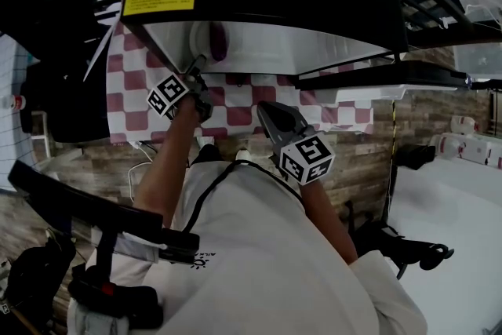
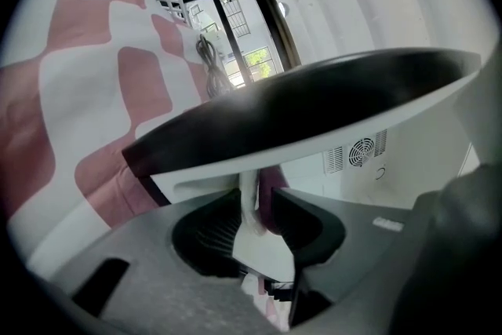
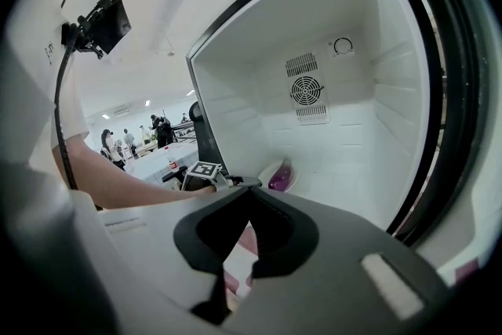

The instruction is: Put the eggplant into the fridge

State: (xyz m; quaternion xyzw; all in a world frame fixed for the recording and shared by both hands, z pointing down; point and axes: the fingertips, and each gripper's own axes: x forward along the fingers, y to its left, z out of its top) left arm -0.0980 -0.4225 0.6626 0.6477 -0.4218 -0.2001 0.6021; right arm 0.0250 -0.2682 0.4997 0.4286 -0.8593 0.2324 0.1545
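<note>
- Gripper, right (image 3: 247, 191): you hold it nearest your body, outside the fridge (image 3: 345, 129) and in front of its open mouth. Its jaws stand together and nothing sits between them.
- Checked cloth (image 1: 235, 110): it lies under the front edge of the fridge, below both grippers.
- Left gripper (image 2: 263, 204): your arm is stretched forward, with the jaw tips just inside the fridge opening at its left side. The jaws are drawn narrow and pinch the rim of the white plate (image 2: 249, 204).
- Eggplant (image 3: 281, 176): the purple piece lies on the plate, just beyond the left jaws, low inside the fridge and short of its back wall.
- Fan grille (image 3: 306, 90): it sits on the back wall of the fridge, above and behind the plate.
- Done, as judged: the fridge is open and the eggplant is already within its cavity.
- Not settled: no view shows clearly whether the plate bears on the fridge floor or hangs from the jaws. It looks tilted.
- Left to do, as judged: seat the plate flat, part the left jaws, then draw the gripper straight back so that the rim is not dragged out. The task sentence does not require you to close the fridge.
</note>
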